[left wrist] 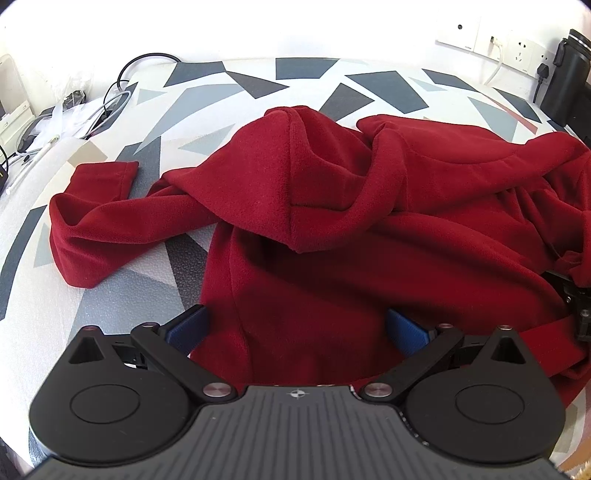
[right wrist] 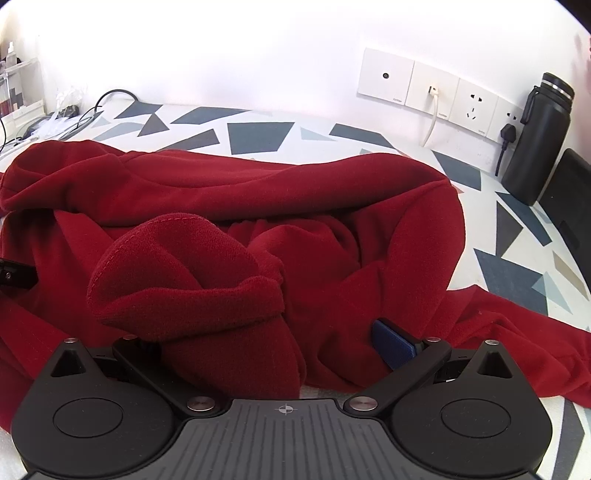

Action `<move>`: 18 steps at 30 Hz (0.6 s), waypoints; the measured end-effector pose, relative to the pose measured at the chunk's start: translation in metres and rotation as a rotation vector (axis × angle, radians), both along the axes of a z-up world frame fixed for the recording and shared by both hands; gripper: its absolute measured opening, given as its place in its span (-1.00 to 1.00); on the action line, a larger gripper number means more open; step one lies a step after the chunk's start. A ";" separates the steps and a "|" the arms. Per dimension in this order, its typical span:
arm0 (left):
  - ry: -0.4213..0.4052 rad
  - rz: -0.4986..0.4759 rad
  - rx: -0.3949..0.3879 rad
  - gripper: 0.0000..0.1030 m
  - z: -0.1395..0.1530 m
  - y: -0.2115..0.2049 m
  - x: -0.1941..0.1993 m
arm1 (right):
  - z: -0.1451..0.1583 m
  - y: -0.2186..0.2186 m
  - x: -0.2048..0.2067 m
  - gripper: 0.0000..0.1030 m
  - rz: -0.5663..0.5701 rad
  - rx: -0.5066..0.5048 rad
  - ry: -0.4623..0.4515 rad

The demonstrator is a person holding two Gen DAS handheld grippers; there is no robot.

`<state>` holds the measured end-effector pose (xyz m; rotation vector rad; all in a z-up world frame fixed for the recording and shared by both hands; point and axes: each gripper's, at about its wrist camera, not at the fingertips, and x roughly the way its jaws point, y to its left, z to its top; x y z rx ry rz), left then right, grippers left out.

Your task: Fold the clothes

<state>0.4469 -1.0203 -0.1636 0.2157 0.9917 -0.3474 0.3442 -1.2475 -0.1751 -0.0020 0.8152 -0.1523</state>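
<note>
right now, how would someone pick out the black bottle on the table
Start at the white wall sockets behind the patterned table. Follow them to their right end, past the red hoodie; the bottle stands upright there. It is the only tall black cylinder, with a carry loop at its lid.

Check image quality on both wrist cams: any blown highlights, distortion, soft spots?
Left wrist view: wall blown out to white, strong fisheye curve on the patterned table, red hoodie sharp, and the left gripper casts a shadow on the cloth. Right wrist view: wall also overexposed, socket panels bowed, black bottle readable, right gripper partly buried in fabric.
</note>
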 end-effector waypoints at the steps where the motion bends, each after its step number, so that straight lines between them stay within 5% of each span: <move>1: 0.001 0.001 0.001 1.00 0.000 0.000 0.000 | 0.000 0.000 -0.001 0.99 0.000 -0.001 -0.003; 9: 0.032 -0.113 0.056 1.00 0.003 -0.037 0.020 | -0.002 -0.005 -0.009 0.98 0.016 -0.019 -0.039; 18: 0.011 -0.225 0.116 1.00 0.001 -0.129 0.025 | -0.005 -0.046 -0.027 0.98 -0.082 -0.009 -0.062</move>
